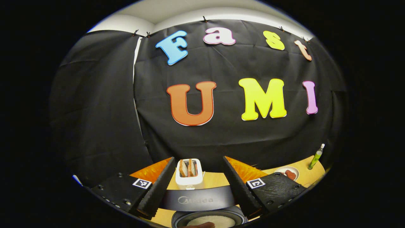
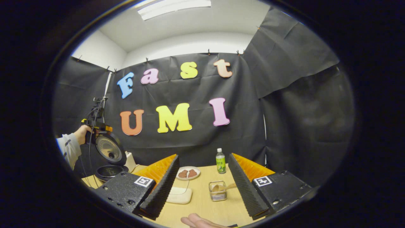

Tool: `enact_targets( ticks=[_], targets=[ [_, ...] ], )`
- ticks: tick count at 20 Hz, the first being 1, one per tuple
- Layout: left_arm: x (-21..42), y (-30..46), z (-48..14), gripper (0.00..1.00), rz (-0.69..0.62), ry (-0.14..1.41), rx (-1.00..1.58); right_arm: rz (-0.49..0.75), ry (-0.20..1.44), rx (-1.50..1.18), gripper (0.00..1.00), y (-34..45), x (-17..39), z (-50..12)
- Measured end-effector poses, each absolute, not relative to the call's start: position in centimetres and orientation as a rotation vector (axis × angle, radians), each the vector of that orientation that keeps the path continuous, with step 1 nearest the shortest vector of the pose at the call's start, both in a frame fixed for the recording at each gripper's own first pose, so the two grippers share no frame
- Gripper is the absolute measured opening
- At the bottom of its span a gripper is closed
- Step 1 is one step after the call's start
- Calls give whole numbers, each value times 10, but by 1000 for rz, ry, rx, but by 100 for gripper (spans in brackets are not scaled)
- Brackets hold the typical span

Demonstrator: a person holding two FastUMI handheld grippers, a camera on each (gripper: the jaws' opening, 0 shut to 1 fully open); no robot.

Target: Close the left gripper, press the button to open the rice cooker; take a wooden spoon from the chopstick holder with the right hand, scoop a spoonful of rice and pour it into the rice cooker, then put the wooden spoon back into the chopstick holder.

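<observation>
1. One rice cooker [image 2: 109, 158] is seen, lid raised.
2. One toaster [image 1: 189, 172] is seen, with two slices of bread [image 1: 186, 167] counted in it.
3. One bottle [image 2: 221, 161] is counted.
4. One plate [image 2: 188, 173] is seen, with two brown pieces on it.
5. One clear holder [image 2: 217, 191] is seen, with one wooden spoon [image 2: 224, 187] in it.
6. One pale flat pad [image 2: 179, 195] is counted.

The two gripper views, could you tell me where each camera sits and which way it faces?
Left gripper view: rides the left gripper, above the open rice cooker, facing the toaster and wall; own fingers show.
Right gripper view: rides the right gripper, facing the chopstick holder; own fingers show, plus a hand.
Shared: plate, green bottle, rice cooker.
</observation>
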State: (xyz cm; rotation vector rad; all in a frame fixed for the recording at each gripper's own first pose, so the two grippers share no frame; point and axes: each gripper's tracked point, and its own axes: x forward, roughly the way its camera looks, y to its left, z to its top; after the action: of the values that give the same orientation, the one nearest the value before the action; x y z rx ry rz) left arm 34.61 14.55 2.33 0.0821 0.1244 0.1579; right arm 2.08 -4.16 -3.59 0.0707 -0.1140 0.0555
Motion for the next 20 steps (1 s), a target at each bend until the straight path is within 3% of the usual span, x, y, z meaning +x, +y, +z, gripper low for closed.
enact_targets(
  ticks=[14,20],
  targets=[
    [290,119,-10,98,120,148,19,125,-114,67,100,-7,-47,-46],
    [255,100,-89,99,90,280,18,128,-99,41,100,2,-78,-59]
  ],
)
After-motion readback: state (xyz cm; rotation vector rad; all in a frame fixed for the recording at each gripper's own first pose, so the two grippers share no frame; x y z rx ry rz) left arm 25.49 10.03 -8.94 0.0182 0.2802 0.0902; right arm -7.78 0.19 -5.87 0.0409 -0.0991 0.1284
